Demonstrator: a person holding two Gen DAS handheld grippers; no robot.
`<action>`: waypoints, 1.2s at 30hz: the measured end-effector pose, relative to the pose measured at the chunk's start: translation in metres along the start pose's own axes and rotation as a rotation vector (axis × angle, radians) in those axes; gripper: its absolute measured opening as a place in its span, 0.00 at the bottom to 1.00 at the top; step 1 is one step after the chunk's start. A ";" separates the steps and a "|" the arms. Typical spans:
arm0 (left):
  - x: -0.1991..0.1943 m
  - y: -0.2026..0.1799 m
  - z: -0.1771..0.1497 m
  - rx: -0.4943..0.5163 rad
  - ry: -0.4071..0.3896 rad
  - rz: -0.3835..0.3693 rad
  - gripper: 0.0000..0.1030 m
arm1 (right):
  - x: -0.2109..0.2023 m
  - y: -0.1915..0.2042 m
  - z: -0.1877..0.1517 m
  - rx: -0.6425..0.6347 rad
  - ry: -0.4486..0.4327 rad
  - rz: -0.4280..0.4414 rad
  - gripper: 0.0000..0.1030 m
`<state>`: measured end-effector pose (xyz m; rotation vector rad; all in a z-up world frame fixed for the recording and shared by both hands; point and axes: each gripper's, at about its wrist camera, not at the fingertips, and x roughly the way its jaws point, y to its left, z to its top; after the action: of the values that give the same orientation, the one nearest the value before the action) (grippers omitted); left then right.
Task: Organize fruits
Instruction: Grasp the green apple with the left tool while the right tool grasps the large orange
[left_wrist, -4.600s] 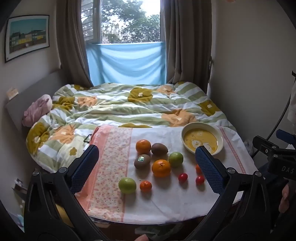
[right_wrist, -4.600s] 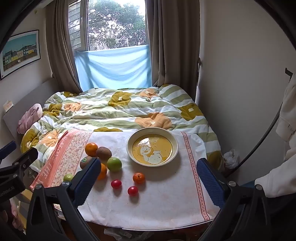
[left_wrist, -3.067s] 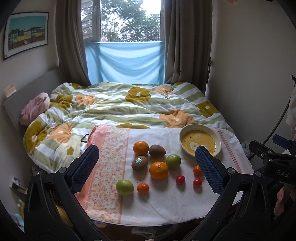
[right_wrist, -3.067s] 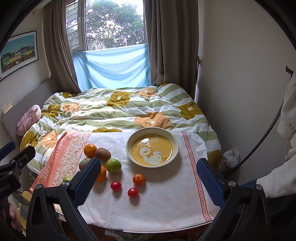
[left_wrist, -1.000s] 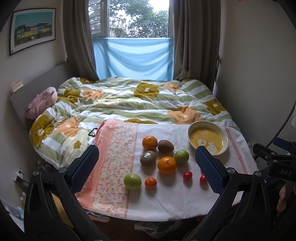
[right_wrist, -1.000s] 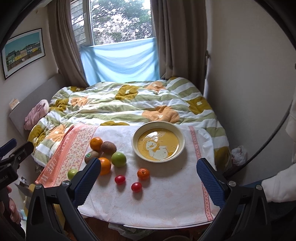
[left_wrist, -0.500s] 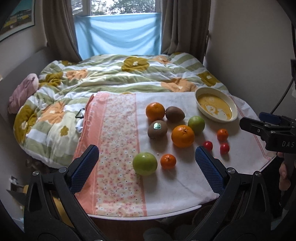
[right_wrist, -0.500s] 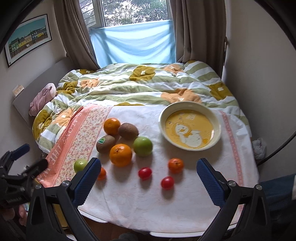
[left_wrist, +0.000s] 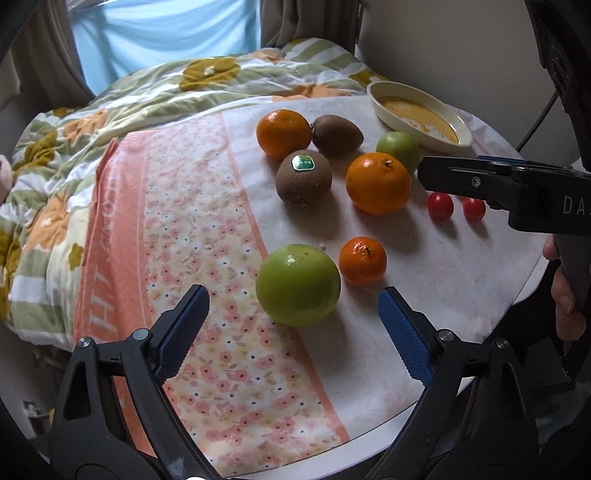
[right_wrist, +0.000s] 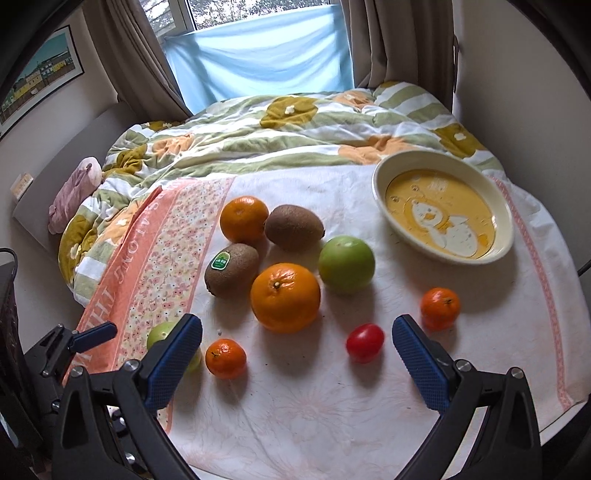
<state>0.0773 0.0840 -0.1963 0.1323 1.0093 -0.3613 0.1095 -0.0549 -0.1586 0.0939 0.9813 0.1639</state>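
Observation:
Fruits lie on a cloth-covered round table (left_wrist: 461, 295). My left gripper (left_wrist: 293, 325) is open and empty, just in front of a green apple (left_wrist: 297, 284), with a small mandarin (left_wrist: 362, 260) to the apple's right. My right gripper (right_wrist: 297, 349) is open and empty, low over the table, in front of a large orange (right_wrist: 285, 296) and a red cherry tomato (right_wrist: 365, 342). A stickered kiwi (right_wrist: 231, 269), a second kiwi (right_wrist: 293, 228), another orange (right_wrist: 243, 218), a second green apple (right_wrist: 346, 264) and a small mandarin (right_wrist: 440, 308) lie around. A cream bowl (right_wrist: 502, 210) with a yellow inside stands at the back right.
A bed with a flowered green quilt (right_wrist: 295, 122) lies right behind the table. A pink flowered cloth strip (left_wrist: 207, 258) covers the table's left part. The right gripper's body (left_wrist: 517, 184) reaches into the left wrist view over two cherry tomatoes (left_wrist: 440, 206). The table's rounded edge is close below both grippers.
Both grippers have dropped and moved forward toward the fruits, which now look much larger. The left one has closed in on the near green apple. No fruit has moved.

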 end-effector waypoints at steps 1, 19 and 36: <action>0.004 0.000 0.001 0.010 0.007 -0.003 0.88 | 0.005 0.002 -0.001 -0.001 0.006 -0.002 1.00; 0.034 0.004 0.007 0.091 0.066 -0.047 0.58 | 0.060 0.014 0.001 -0.020 0.092 -0.002 0.76; 0.039 0.010 0.017 0.049 0.065 -0.058 0.58 | 0.078 0.009 0.010 -0.019 0.110 -0.034 0.56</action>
<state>0.1127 0.0797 -0.2206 0.1600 1.0708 -0.4374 0.1590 -0.0320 -0.2157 0.0510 1.0902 0.1489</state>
